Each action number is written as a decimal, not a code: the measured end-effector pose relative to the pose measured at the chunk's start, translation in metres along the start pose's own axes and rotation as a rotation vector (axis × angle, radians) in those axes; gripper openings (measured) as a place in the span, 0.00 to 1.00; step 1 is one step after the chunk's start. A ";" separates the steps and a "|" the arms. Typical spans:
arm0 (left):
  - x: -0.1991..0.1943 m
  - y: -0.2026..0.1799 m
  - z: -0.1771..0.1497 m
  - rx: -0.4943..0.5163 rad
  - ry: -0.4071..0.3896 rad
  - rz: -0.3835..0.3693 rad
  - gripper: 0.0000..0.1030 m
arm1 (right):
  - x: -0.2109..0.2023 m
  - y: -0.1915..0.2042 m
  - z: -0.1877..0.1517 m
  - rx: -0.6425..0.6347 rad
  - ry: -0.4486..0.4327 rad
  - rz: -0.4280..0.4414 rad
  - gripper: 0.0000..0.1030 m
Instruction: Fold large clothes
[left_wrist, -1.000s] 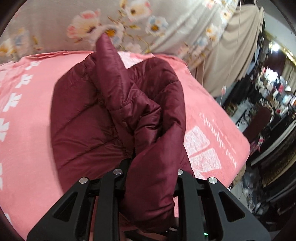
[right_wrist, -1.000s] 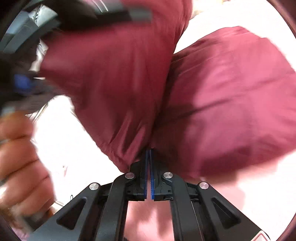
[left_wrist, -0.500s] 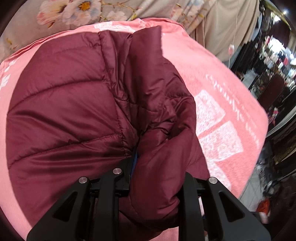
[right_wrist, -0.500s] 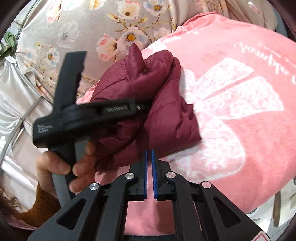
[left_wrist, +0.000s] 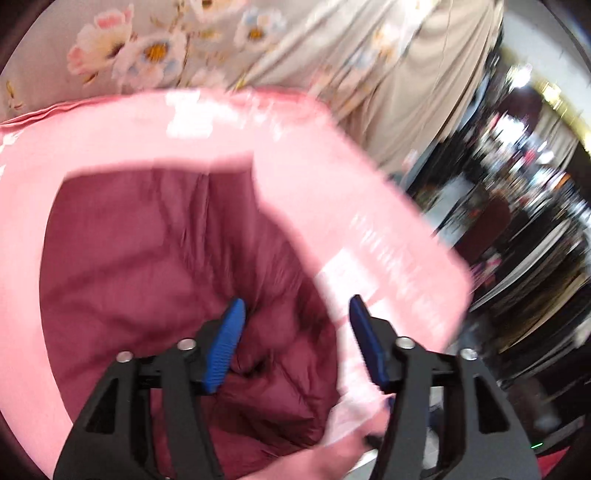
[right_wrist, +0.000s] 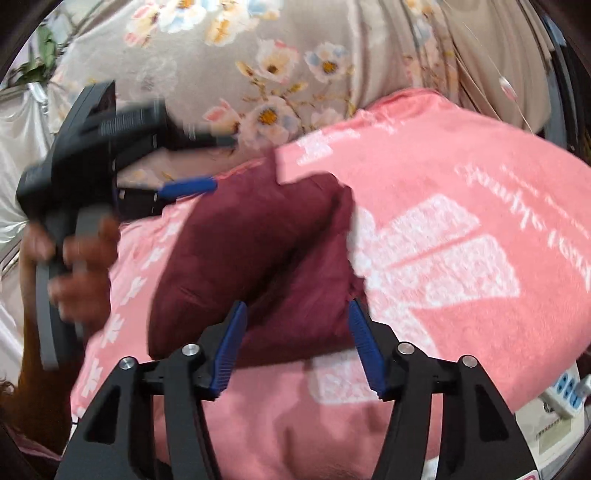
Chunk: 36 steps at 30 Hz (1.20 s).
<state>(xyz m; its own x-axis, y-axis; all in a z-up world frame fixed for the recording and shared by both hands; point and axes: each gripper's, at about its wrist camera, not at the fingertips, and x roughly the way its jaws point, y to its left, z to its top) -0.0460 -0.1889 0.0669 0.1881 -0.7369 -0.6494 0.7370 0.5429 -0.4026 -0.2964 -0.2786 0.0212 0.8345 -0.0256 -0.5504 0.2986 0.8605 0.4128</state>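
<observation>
A dark red padded jacket (right_wrist: 251, 258) lies folded in a bundle on a pink blanket (right_wrist: 461, 258) with white print. My right gripper (right_wrist: 297, 325) hovers just in front of the bundle, its jaws opening and its blue pads clear of the fabric. Further left in the same view, a hand (right_wrist: 74, 254) holds my left gripper (right_wrist: 207, 162) above the jacket's far left end, jaws spread. The left wrist view is blurred: the jacket (left_wrist: 166, 266) lies below my left gripper (left_wrist: 297, 325), whose jaws are opening; fabric shows between the pads (left_wrist: 229, 343) but is not pinched.
A floral grey cloth (right_wrist: 280, 66) hangs behind the blanket, with a beige curtain (left_wrist: 424, 92) to its right. A white power strip (right_wrist: 565, 391) lies past the blanket's near right edge. A dark, cluttered room (left_wrist: 524, 229) opens to the right of the blanket.
Both grippers went from shut to open. The left let go of the jacket fold and lifted away. The jacket now lies as a folded bundle on the blanket.
</observation>
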 end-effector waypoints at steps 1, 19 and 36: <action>-0.008 0.001 0.011 -0.007 -0.017 -0.026 0.63 | 0.001 0.005 0.003 -0.014 -0.016 0.008 0.61; 0.102 0.051 0.064 0.007 0.183 0.187 0.54 | 0.061 0.035 0.049 -0.102 -0.047 -0.039 0.15; 0.185 0.053 0.055 0.074 0.238 0.300 0.47 | 0.077 -0.060 -0.013 0.355 0.064 0.040 0.05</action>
<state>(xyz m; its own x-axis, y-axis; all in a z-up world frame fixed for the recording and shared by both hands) 0.0636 -0.3191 -0.0391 0.2527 -0.4313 -0.8661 0.7189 0.6828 -0.1303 -0.2559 -0.3251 -0.0554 0.8214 0.0465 -0.5684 0.4179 0.6292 0.6553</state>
